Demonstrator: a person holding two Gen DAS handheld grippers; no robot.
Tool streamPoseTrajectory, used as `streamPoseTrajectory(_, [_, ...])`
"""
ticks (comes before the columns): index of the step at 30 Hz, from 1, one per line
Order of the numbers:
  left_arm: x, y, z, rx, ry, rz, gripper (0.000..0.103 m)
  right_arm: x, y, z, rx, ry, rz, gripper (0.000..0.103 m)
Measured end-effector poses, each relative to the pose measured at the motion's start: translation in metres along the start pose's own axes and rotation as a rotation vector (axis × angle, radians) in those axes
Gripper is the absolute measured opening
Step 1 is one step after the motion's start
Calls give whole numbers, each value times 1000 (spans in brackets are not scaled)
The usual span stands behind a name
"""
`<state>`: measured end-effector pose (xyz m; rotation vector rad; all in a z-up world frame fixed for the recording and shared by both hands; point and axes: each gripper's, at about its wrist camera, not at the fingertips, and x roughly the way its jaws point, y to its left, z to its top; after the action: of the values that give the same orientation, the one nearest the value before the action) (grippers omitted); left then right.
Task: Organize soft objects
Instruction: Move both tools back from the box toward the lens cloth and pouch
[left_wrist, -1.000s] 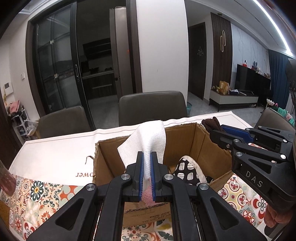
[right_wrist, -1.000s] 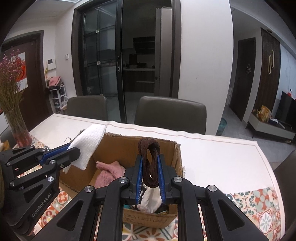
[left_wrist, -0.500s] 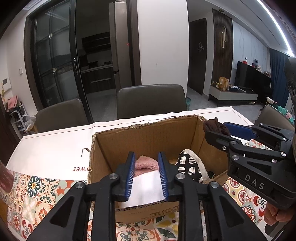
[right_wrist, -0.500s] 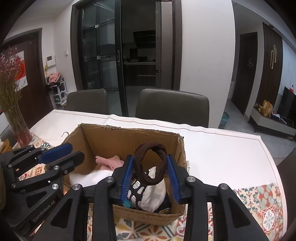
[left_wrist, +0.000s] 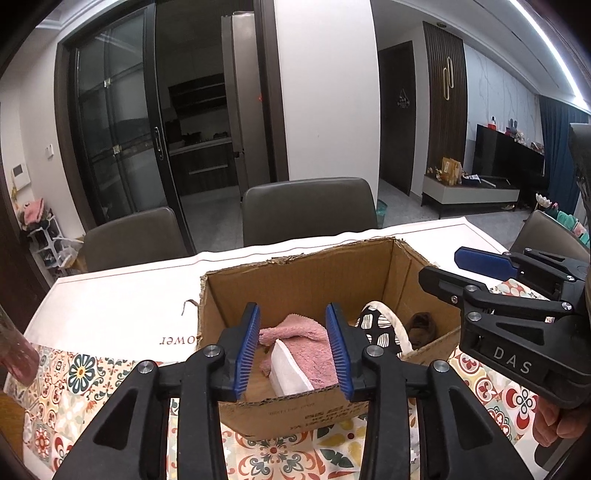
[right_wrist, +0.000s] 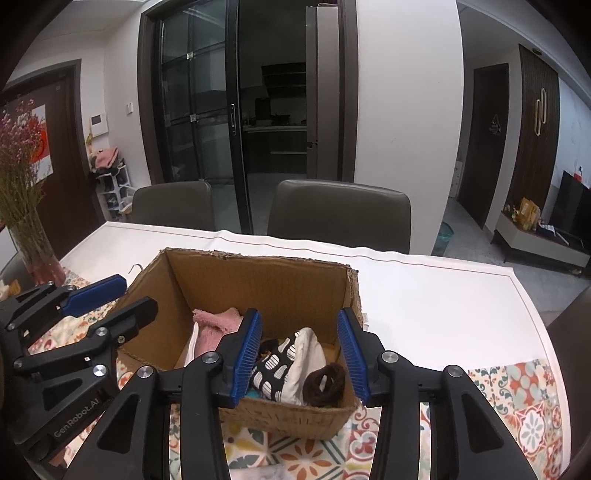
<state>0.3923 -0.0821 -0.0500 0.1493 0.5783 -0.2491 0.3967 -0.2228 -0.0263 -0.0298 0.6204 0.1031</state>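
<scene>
A: The box (left_wrist: 299, 284) is raw brown cardboard, matt, its top edge ragged. Inside it, the pink towel (left_wrist: 295, 339) looks fluffy, like terry.

B: And beside the towel, the white cloth (left_wrist: 286, 371)?

A: Smooth, flat-woven, folded. The pouch (right_wrist: 284, 365) right of it is printed fabric (black and white), and the brown scrunchie (right_wrist: 325, 384) looks velvety.

B: Under the box?

A: A patterned tablecloth (right_wrist: 532, 406), slightly glossy. The chairs (right_wrist: 340, 214) behind look like smooth leather.

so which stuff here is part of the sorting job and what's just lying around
Job:
cardboard box
pink towel
white cloth
patterned pouch
brown hair tie

Lying about:
vase of dried flowers
chairs
tablecloth
</scene>
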Motion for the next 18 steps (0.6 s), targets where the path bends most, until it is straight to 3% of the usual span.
streamPoseTrajectory(18, [-55,-19,-18,50,-53,-4,40,-59,-4,-28,23,-17,-28,45])
